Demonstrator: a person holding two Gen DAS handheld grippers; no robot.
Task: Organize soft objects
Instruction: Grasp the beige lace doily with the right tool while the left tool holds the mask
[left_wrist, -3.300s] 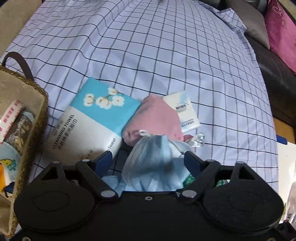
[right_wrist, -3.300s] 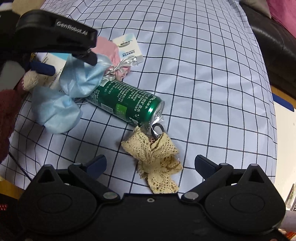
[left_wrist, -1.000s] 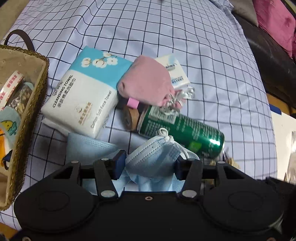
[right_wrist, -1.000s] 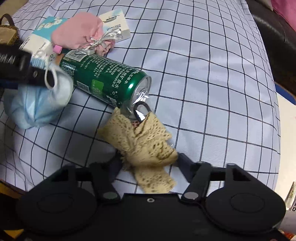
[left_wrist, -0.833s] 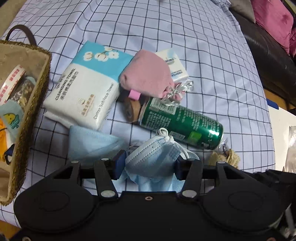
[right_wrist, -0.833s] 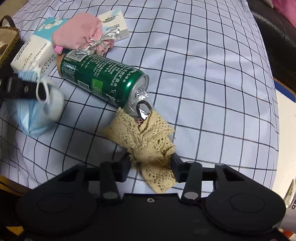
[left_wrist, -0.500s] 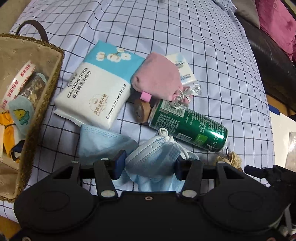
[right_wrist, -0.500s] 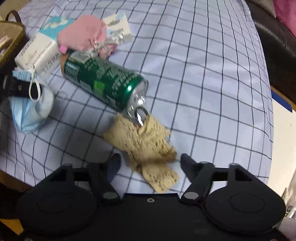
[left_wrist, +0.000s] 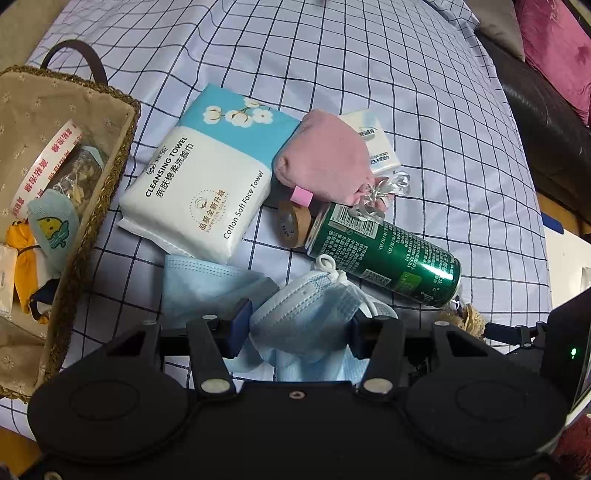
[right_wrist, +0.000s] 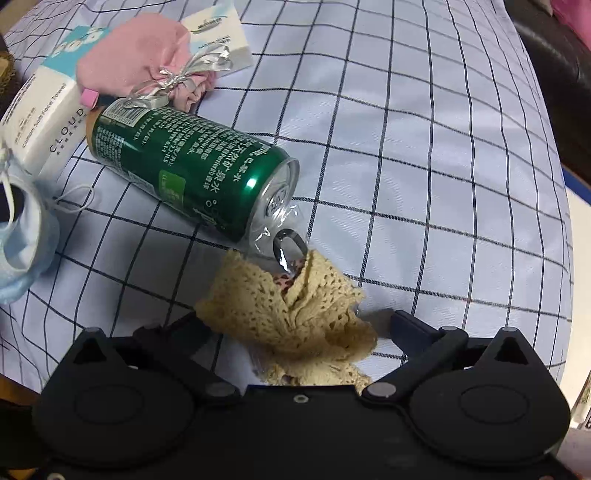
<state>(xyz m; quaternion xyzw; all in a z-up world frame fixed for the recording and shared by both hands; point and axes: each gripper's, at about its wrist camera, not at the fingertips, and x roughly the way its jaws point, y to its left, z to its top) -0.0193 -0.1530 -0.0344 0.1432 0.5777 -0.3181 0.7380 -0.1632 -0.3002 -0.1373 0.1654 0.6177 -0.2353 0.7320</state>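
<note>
Our right tool (right_wrist: 295, 325) is opening, its jaws spreading wide on either side of the lace bow (right_wrist: 295, 314), which lies between them on the bed (right_wrist: 443, 147) with no pad pressing it. To do this step well, we judge we should settle the tool so the bow's gathered middle sits square between the jaws before closing, since the loose lace edges would likely slip or bunch if we caught only a corner. The bow touches the mouth end of the green can (right_wrist: 184, 162), and a crinkled clear wrapper with a ring sits right at that junction, so we want to close behind it and lift straight up, or the can may roll. Our left tool (left_wrist: 299, 328) is clamped on a blue mask (left_wrist: 310, 302), its jaws drawn in against the bundled fabric, with another mask (left_wrist: 207, 284) lying flat just beside it. We should keep that grip steady while the right side works. Farther out lie the towel pack (left_wrist: 199, 184), the pink pouch (left_wrist: 325, 158) with its silver ribbon, and a small tissue pack (left_wrist: 376, 144) behind it. The basket (left_wrist: 96, 221) waits at the left edge of the bed, already holding several things, and looks like the place for the soft items.
</note>
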